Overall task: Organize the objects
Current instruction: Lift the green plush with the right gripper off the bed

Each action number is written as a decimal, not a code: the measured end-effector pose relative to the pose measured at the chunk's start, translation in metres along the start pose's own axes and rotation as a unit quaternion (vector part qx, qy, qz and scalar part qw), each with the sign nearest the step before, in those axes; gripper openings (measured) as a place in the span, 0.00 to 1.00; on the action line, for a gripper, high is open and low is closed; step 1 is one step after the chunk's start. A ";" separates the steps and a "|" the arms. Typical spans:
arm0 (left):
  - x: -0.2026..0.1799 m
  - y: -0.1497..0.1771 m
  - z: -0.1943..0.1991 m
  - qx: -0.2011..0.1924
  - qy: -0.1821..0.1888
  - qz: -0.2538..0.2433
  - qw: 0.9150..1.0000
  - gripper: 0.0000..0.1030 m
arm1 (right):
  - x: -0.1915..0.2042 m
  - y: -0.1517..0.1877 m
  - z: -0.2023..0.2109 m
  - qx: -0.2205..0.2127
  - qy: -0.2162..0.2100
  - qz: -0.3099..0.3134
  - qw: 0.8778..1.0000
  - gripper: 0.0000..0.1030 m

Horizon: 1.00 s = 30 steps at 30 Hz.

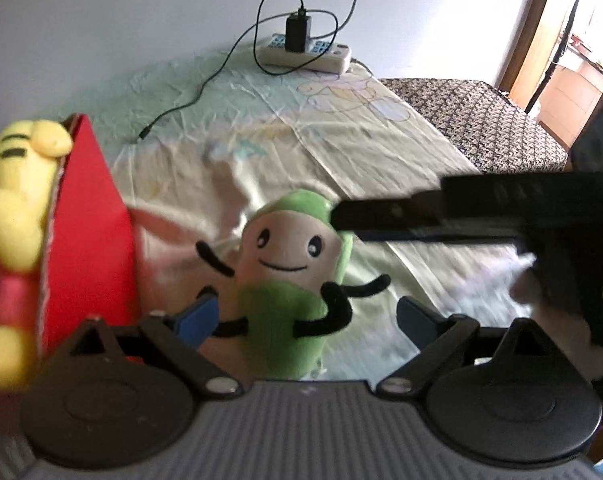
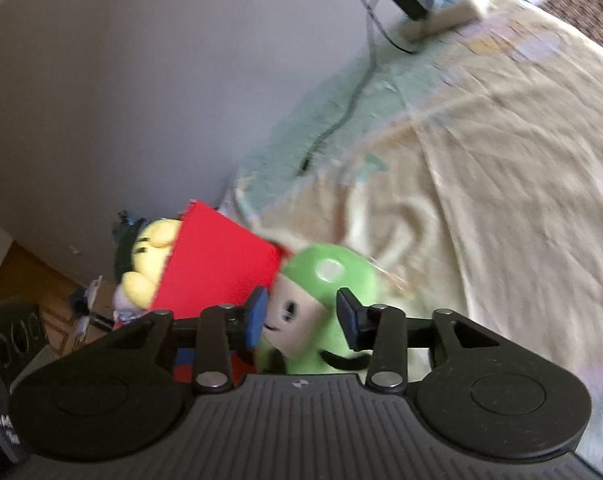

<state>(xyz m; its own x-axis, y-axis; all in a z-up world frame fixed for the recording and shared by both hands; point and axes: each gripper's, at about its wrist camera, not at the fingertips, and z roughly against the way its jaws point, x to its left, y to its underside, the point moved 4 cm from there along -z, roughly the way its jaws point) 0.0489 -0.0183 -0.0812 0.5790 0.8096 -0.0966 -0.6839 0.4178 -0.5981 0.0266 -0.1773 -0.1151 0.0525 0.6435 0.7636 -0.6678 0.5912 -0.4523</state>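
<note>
A green plush toy [image 1: 289, 276] stands on the bed [image 1: 381, 152] beside a red box [image 1: 89, 232] — left gripper [image 1: 305, 316] wide open around it, right gripper [image 2: 303, 316] open at its head, neither gripping.

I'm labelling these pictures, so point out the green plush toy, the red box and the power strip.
green plush toy [image 1: 285, 256]: left wrist view, on its smiling face.
red box [image 1: 87, 216]: left wrist view, on its red side wall.
power strip [image 1: 321, 58]: left wrist view, on its white casing.
</note>
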 end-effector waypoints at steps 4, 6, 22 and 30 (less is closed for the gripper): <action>0.005 -0.004 -0.017 0.015 0.001 0.002 1.000 0.93 | -0.008 0.006 -0.008 0.017 -0.008 -0.037 0.999 0.50; 0.006 -0.005 -0.023 0.023 0.005 0.003 1.000 0.91 | -0.011 0.008 -0.015 0.029 -0.012 -0.057 0.998 0.57; 0.027 -0.008 -0.057 0.063 -0.014 0.027 0.998 0.80 | -0.013 0.006 -0.060 0.070 -0.030 -0.084 0.994 0.59; 0.023 -0.006 -0.051 0.074 -0.001 0.036 0.997 0.75 | -0.008 0.008 -0.050 0.070 -0.023 -0.071 0.995 0.57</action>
<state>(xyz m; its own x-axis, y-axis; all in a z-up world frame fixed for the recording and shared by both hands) 0.0891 -0.0229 -0.1201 0.5259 0.8401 -0.1329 -0.7815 0.4156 -0.4654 0.0577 -0.1536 -0.1479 0.1223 0.5331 0.8372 -0.7532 0.5991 -0.2715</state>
